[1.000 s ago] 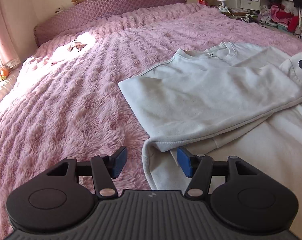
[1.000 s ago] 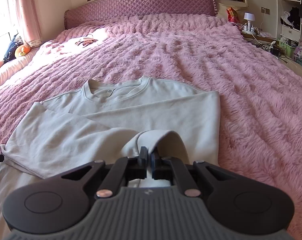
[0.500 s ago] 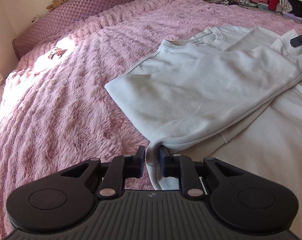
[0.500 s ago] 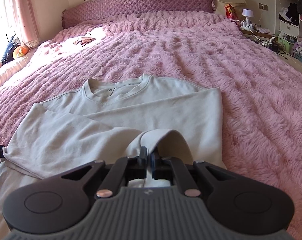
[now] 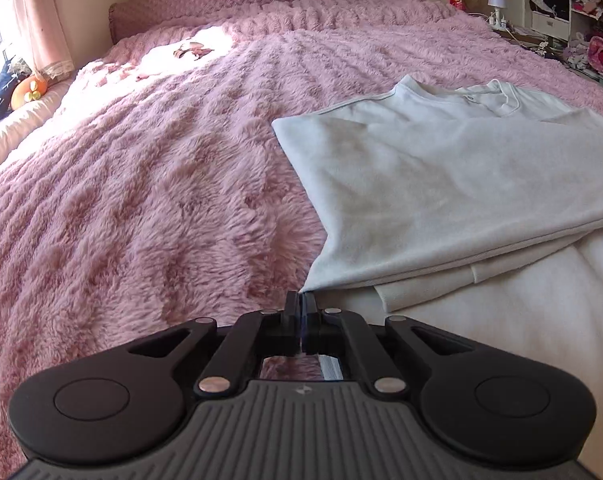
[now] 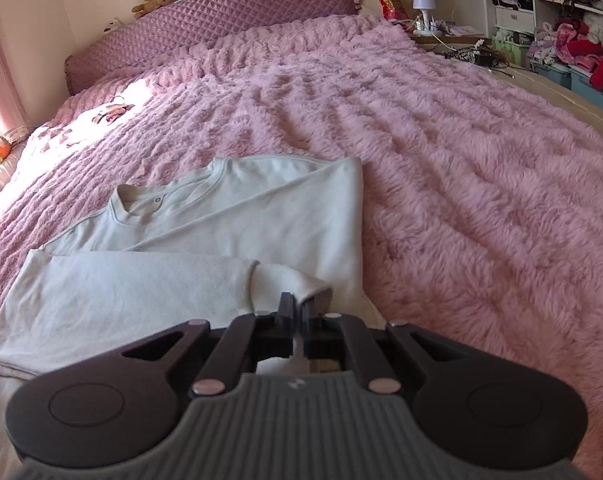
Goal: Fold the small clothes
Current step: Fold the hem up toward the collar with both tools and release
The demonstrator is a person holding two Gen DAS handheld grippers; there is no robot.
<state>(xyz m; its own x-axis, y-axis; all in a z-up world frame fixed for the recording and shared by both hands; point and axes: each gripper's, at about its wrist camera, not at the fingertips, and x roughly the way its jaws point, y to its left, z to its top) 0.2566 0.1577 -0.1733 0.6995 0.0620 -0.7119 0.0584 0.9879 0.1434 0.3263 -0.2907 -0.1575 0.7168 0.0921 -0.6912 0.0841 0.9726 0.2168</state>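
A pale sweatshirt [image 6: 237, 236] lies on the pink fluffy bedspread [image 6: 461, 184], and both grippers have hold of its near edge. In the right wrist view the collar [image 6: 141, 204] sits at about eleven o'clock, towards the quilted headboard [image 6: 221, 20], so the garment's long axis runs from the hem close to the camera up towards the head of the bed. One sleeve [image 6: 113, 296] is folded across the body, lying crosswise from about nine o'clock to the centre. The right gripper [image 6: 297, 312] is fully closed, a fold of the cloth near the cuff pinched between its jaws. In the left wrist view the sweatshirt [image 5: 441, 184] spreads from centre out to three o'clock, its collar [image 5: 497, 96] at about two o'clock. The left gripper [image 5: 300, 312] has just been closing and its jaws now meet, with the near left corner of the cloth drawn to a point right at the tips; that corner appears to be nipped between them. A white sheet [image 5: 541, 320] lies under the hem at four o'clock.
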